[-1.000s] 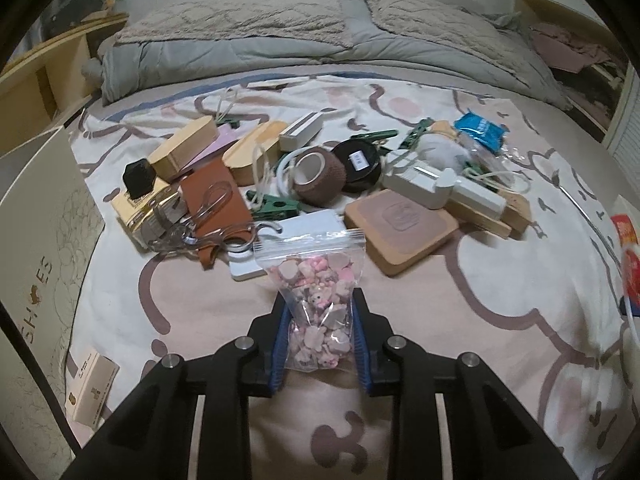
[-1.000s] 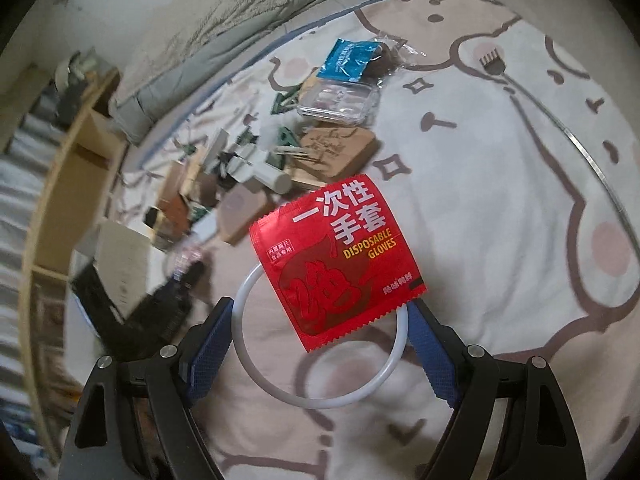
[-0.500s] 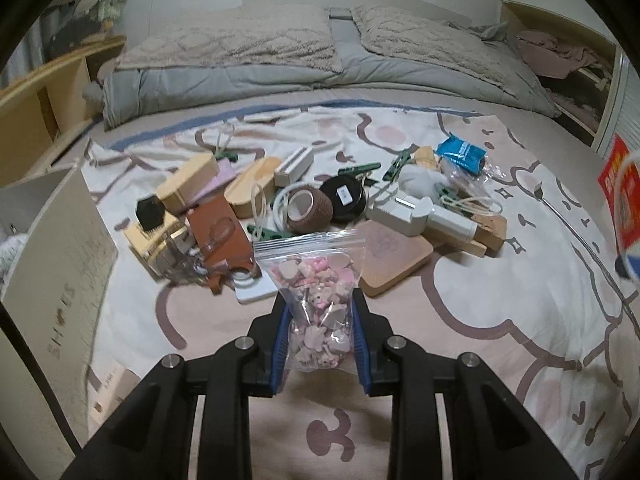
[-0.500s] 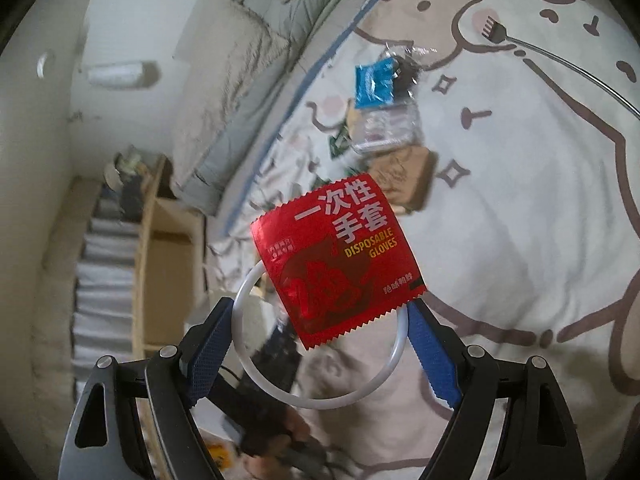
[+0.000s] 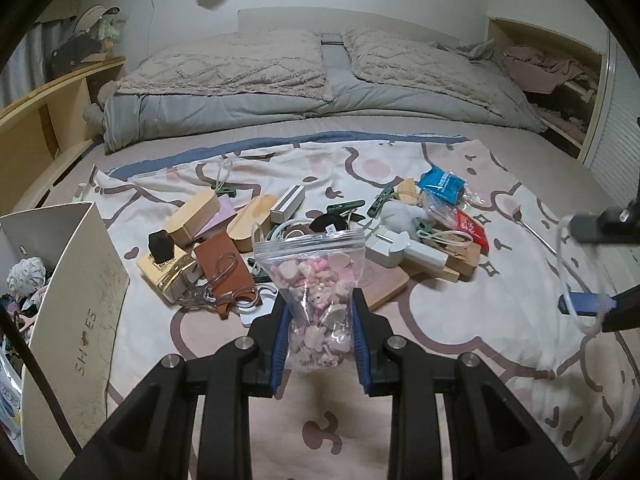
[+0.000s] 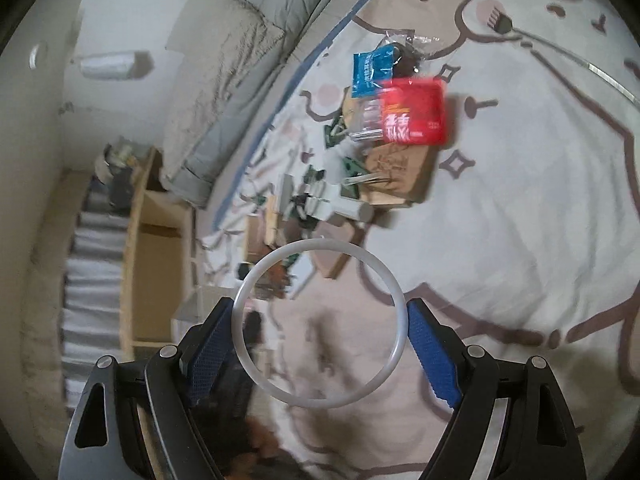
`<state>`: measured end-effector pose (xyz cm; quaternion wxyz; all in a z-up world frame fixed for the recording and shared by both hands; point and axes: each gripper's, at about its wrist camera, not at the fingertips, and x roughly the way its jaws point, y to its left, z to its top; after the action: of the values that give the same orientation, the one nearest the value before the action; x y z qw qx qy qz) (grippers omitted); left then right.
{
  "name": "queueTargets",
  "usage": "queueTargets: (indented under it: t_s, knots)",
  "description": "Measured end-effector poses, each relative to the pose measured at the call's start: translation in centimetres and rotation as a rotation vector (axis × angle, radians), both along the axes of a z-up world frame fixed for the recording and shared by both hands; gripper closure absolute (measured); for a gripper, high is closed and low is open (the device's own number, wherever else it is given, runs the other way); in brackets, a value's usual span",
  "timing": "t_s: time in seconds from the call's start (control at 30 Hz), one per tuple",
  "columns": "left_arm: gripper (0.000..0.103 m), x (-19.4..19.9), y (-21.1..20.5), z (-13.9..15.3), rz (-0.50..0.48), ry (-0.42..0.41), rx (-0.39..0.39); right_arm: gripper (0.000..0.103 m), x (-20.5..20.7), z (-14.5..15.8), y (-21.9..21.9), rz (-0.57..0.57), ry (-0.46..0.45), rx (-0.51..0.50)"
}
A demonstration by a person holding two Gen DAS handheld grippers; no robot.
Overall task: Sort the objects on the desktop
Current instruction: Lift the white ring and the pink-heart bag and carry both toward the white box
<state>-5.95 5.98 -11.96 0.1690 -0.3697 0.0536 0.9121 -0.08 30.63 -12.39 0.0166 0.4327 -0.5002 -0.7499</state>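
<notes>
Item: zip bag of pink charms (image 5: pixel 318 288), clamped in left tongs (image 5: pixel 319 334), lifted above bed (image 5: pixel 460 320), right of shoe box (image 5: pixel 76 292). Right tongs (image 6: pixel 320 334) grip white ring (image 6: pixel 320 322). Step: carrying. Next, likely: drop bag into shoe box

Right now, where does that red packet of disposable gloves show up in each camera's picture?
Left wrist view: red packet lies right of centre, on the pile's right edge.
Right wrist view: red packet sits upper centre-right, blurred.
Shared landmark: blue packet next to it in both.
</notes>
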Motion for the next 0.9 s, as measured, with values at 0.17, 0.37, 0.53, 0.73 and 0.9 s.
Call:
queueTargets:
  t_s: [0.17,0.37,0.53,0.73,0.9]
  knots:
    - [0.075,0.2,0.0,0.4,-0.003,0.006,0.003,0.018,-0.1,1.0,-0.7,0.043,-0.006,0.242]
    - [0.075,0.3,-0.3,0.9,0.004,0.015,0.005,0.018,0.0,1.5,-1.6,0.073,0.0,0.374]
    - [0.075,0.1,-0.8,1.6,0.015,0.027,0.008,0.018,-0.2,2.6,-2.7,0.087,0.017,0.531]
    - [0.075,-0.1,-1.2,2.2,0.033,0.024,0.017,0.018,-0.3,3.7,-3.8,0.089,0.046,0.69]
    - [0.075,-0.3,-1.5,2.4,0.042,0.015,0.017,0.018,-0.5,3.7,-5.1,0.117,0.051,0.847]
